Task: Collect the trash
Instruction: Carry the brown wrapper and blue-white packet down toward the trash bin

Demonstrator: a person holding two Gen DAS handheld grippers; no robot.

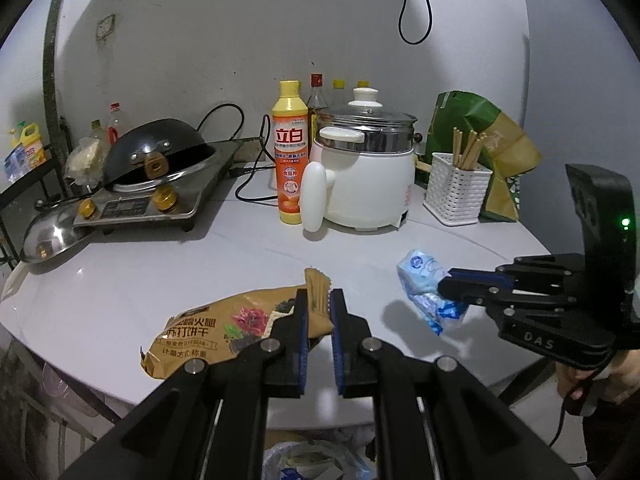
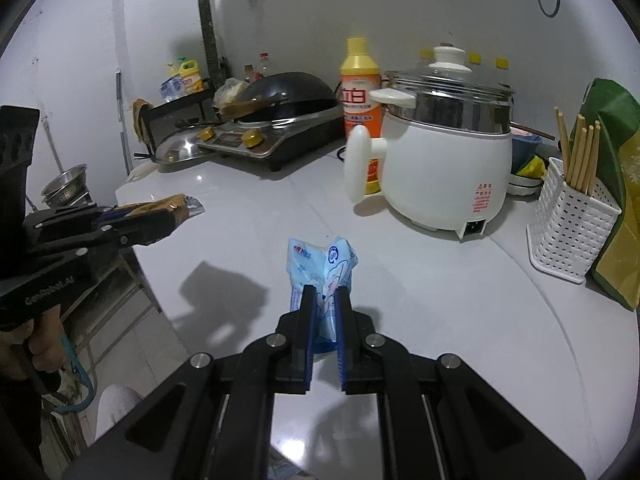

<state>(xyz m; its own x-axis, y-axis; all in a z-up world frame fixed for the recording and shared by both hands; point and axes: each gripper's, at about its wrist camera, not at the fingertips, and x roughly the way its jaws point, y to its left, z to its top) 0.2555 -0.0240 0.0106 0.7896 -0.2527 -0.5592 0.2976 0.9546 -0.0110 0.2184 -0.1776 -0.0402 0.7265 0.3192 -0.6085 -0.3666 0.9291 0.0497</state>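
Trash is in both grips: left hand-held gripper [image 1: 319, 304] clamps a brown snack bag [image 1: 208, 332], right hand-held gripper [image 2: 325, 300] a blue wrapper [image 2: 322, 264], both lifted off the tabletop [image 1: 160, 280]; binning remains.

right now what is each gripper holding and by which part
The left gripper pinches the brown snack bag by its crimped end. The right gripper grips the crumpled light blue wrapper at its lower part.

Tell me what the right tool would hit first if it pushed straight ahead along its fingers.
Probably the white tabletop just past the blue packet held by the right tool, since it points downward. Beyond that stands the white cooker, though depth is unclear.
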